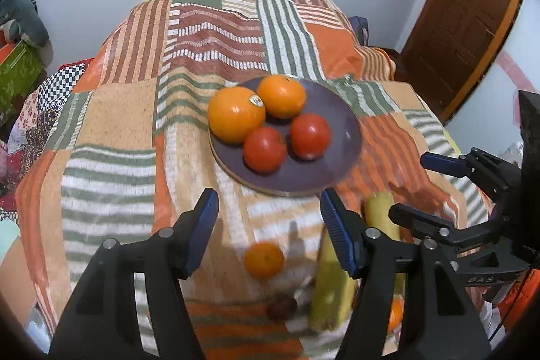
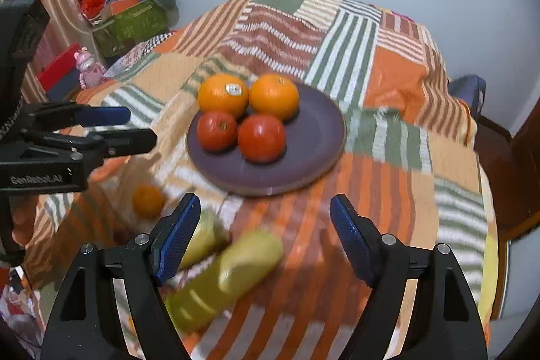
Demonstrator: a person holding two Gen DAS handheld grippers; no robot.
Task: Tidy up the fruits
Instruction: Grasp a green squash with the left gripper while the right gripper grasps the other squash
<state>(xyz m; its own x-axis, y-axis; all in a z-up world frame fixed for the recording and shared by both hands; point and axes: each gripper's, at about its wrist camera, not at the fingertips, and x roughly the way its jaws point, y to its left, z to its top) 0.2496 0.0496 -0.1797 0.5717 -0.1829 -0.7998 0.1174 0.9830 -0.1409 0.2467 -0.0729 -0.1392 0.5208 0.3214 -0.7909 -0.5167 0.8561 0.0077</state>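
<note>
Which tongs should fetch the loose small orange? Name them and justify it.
Probably left. The small orange lies between the open left tongs; the right tongs sit over the yellow-green fruit.

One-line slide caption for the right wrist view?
Open right tongs above striped cloth, facing a purple plate with two oranges and two tomatoes.

We see the near cloth point(image 1: 236, 326) smeared by blur, a small orange point(image 1: 264, 259) soft-edged, a dark brown lump point(image 1: 282, 307) we cannot name, yellow-green fruits point(image 2: 216, 279) blurred and partly behind a finger point(image 2: 177, 245), another orange point(image 1: 395, 312) mostly hidden by the gripper.
</note>
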